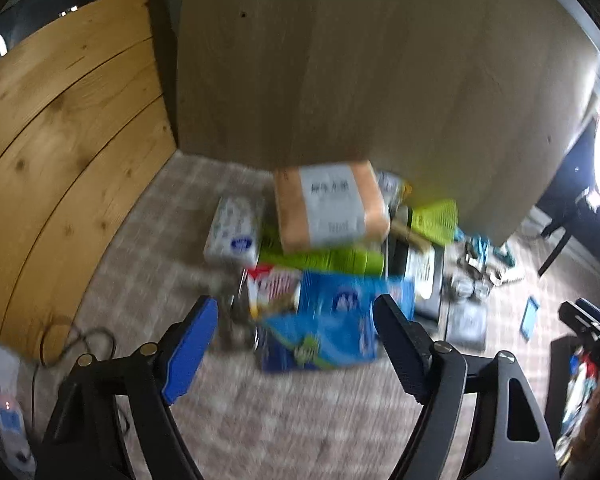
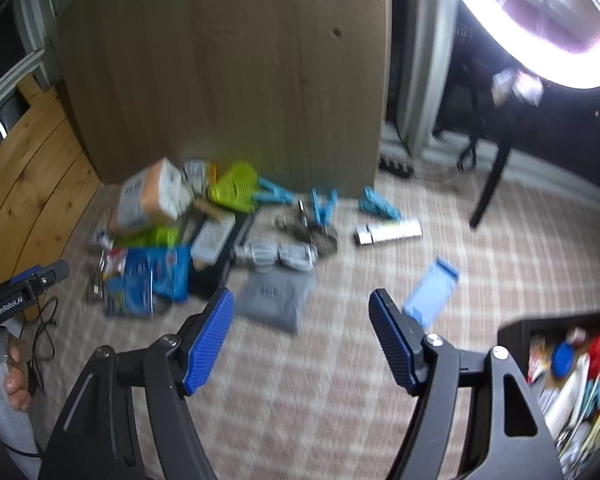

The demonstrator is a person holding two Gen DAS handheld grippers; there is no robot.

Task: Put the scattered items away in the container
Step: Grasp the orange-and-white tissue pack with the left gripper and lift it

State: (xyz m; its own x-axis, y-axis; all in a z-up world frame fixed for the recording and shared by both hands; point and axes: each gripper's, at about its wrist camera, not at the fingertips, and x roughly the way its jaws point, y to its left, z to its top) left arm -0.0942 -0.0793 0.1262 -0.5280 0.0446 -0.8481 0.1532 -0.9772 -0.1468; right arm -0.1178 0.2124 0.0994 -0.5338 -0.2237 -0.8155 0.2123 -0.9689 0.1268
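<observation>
blue packet (image 1: 332, 320): lies flat on the checked carpet (image 1: 300, 420) at the near edge of the pile, overlapping a red-and-white packet (image 1: 274, 288). Glossy soft film by the look; I judge it light, floppy and slippery. Best hold: pinch one free edge, not the middle of the flat face.
blue packet vs left gripper (image 1: 296, 344): ahead of and below the fingertips, framed between them, apart from both pads. Jaws spread wide, nothing between the pads.
orange-and-white pack (image 1: 332, 204): sits on top of the pile, tilted, resting on a green basket (image 1: 328, 260). Looks bulky, soft, probably compressible; take it across a narrow side.
tissue pack (image 1: 236, 228): just left of the pile, on the carpet. Soft, light.
grey pouch (image 2: 276, 300): nearest item ahead of the right gripper (image 2: 302, 336), slightly left of centre, not touched. Likely limp fabric; grip a corner or a fold.
light-blue flat piece (image 2: 432, 288): just beyond the right finger, on the carpet, apart from it.
right gripper: jaws spread wide, empty.
container (image 2: 516, 328): dark bin at lower right of the right wrist view, already partly filled, well apart from the pile.
caveat: both views motion-blurred; labels unreadable.
</observation>
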